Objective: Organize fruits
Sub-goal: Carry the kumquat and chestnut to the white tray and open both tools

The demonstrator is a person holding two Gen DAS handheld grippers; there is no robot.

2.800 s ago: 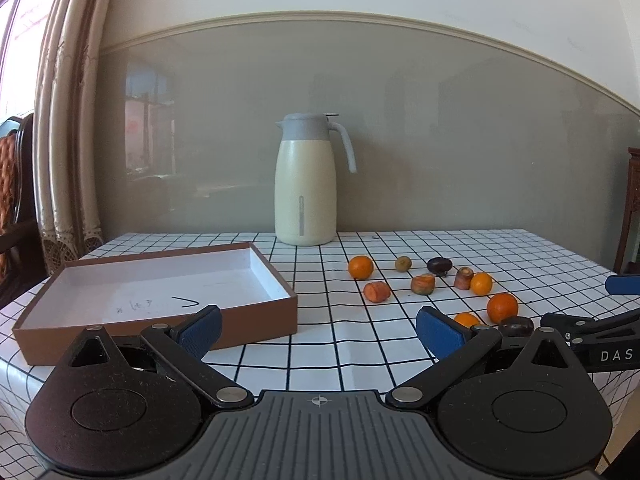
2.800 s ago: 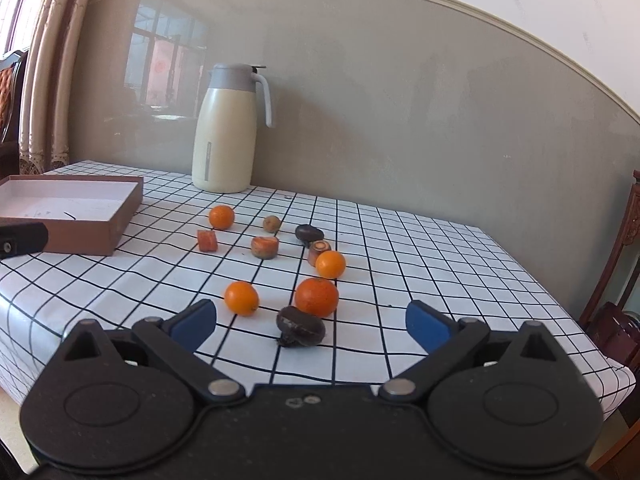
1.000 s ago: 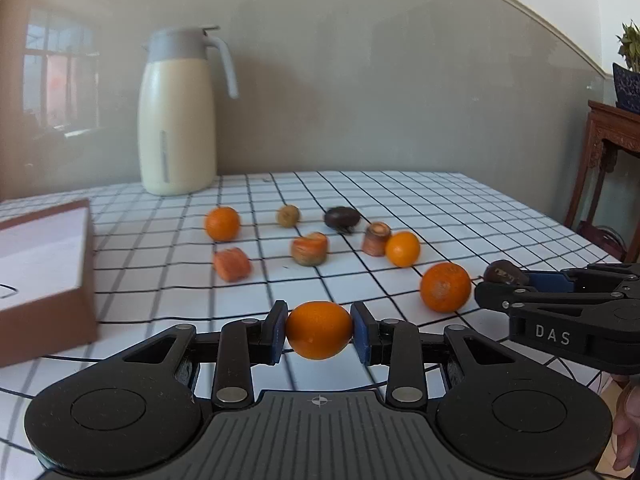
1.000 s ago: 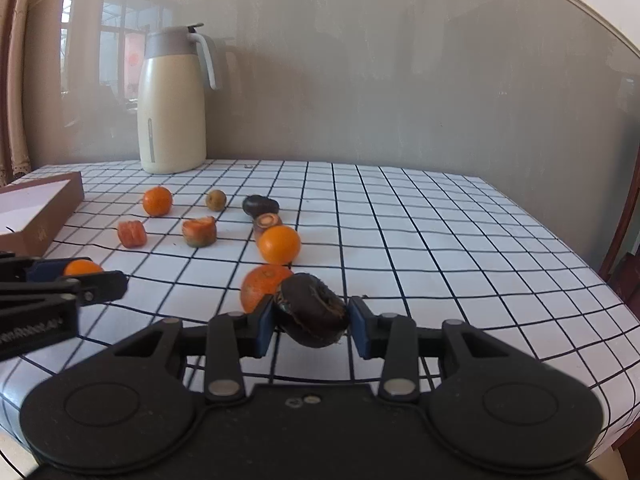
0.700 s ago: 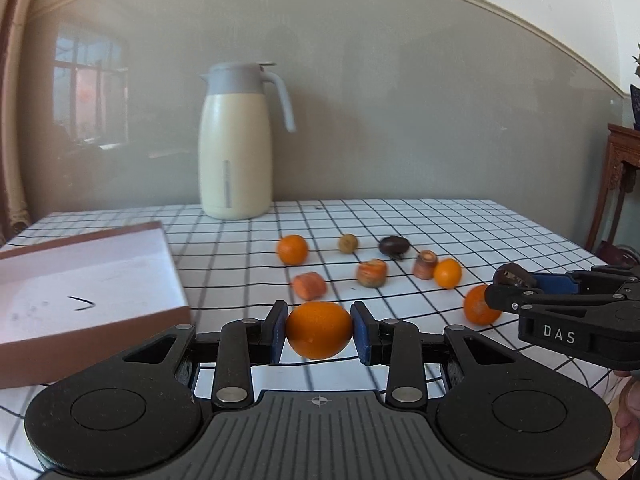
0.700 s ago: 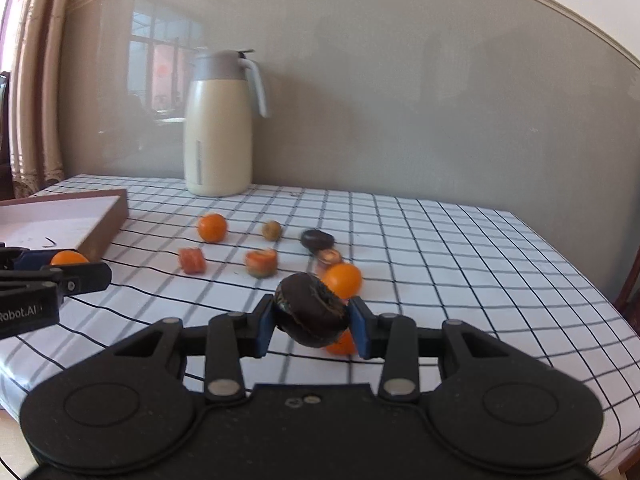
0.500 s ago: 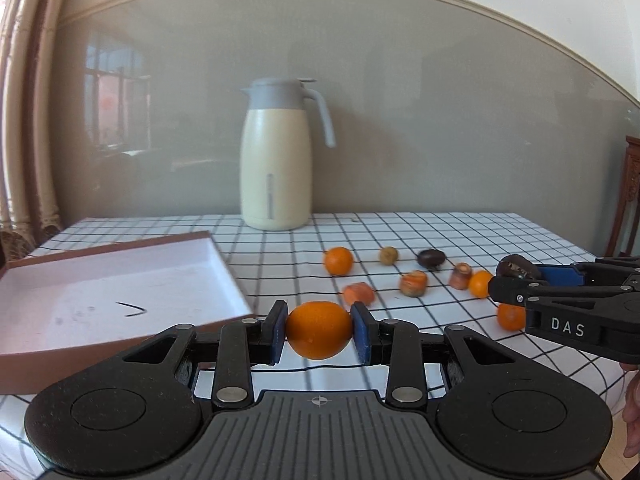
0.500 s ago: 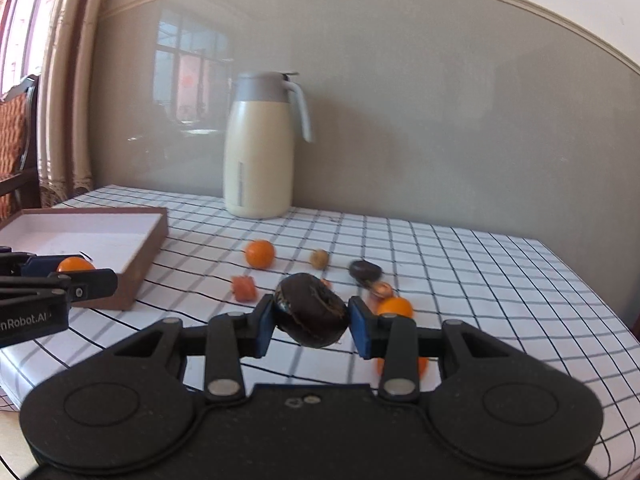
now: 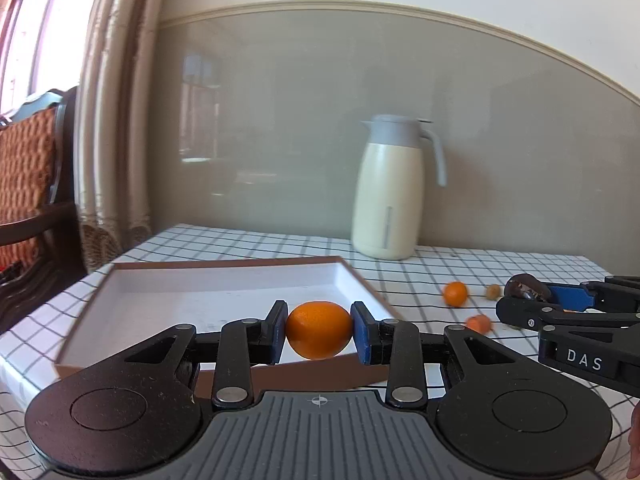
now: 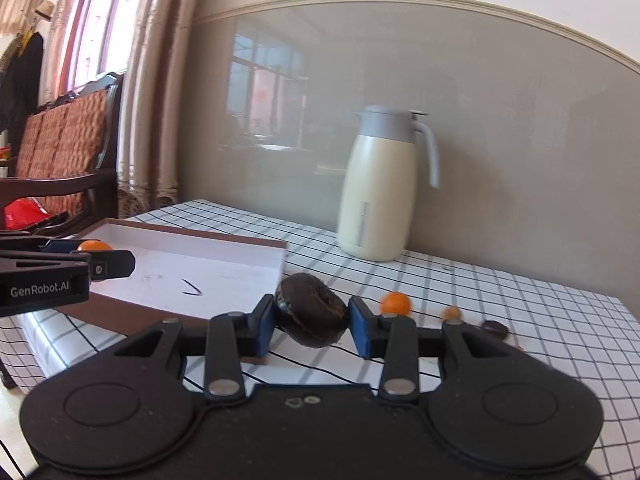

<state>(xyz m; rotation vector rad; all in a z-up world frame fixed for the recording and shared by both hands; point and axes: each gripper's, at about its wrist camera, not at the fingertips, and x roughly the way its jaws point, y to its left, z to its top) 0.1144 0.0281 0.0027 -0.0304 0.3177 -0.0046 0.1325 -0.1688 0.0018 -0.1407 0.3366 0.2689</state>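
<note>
Orange point(image 9: 319, 330) long axis crosswise, dark fruit point(image 10: 311, 310) tilted

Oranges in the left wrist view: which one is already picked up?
The big orange, clamped between the left gripper's blue pads in front of the box. The smaller orange lies loose on the checked tablecloth.

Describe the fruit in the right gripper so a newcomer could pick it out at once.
Start at the shallow brown box on the checked tablecloth. Just past its near corner, the right gripper clamps a dark fruit. It is nearly black and wrinkled; the loose fruits beyond are mostly orange.
</note>
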